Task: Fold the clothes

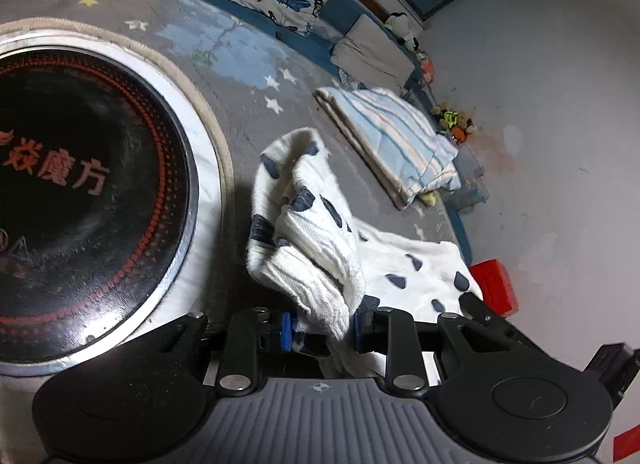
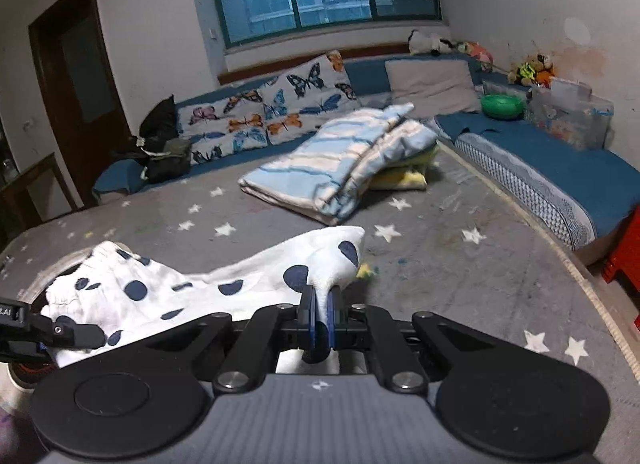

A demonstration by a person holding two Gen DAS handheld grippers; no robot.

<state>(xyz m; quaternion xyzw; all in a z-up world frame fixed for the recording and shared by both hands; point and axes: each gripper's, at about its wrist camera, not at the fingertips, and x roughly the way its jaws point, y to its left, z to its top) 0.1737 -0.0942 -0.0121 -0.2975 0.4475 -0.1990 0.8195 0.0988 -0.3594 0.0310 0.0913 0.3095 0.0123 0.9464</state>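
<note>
Both grippers grip one white garment with dark blue spots (image 2: 168, 288), which hangs stretched and bunched between them above a grey star-printed rug (image 2: 460, 264). The right gripper (image 2: 320, 318) has its blue pads pressed together on a pinched corner of the cloth, and the fabric rises from them in a peak. The left gripper (image 1: 322, 330) is clamped on a thick ribbed fold, so its pads stand somewhat apart with the cloth filling the gap; in the right wrist view only a black piece of it shows at the left edge.

Just beside the garment, at the rug's near left edge, lies a round black disc with a metal rim and red characters (image 1: 80, 191), partly cut off by the frame. Farther along the rug, well apart from the garment, sits a folded blue-and-white striped blanket (image 2: 340, 155) on top of something yellow that is mostly hidden. Behind it a butterfly-print pillow (image 2: 272, 111) and a plain grey cushion (image 2: 432, 79) lean on a blue mattress border. A green bowl (image 2: 502, 105), a clear plastic box (image 2: 572, 115) and small plush toys (image 2: 532, 67) line the far right corner; the toys are too small to identify. A red object (image 1: 494, 286) sits off the rug's right edge, partly cut off.
</note>
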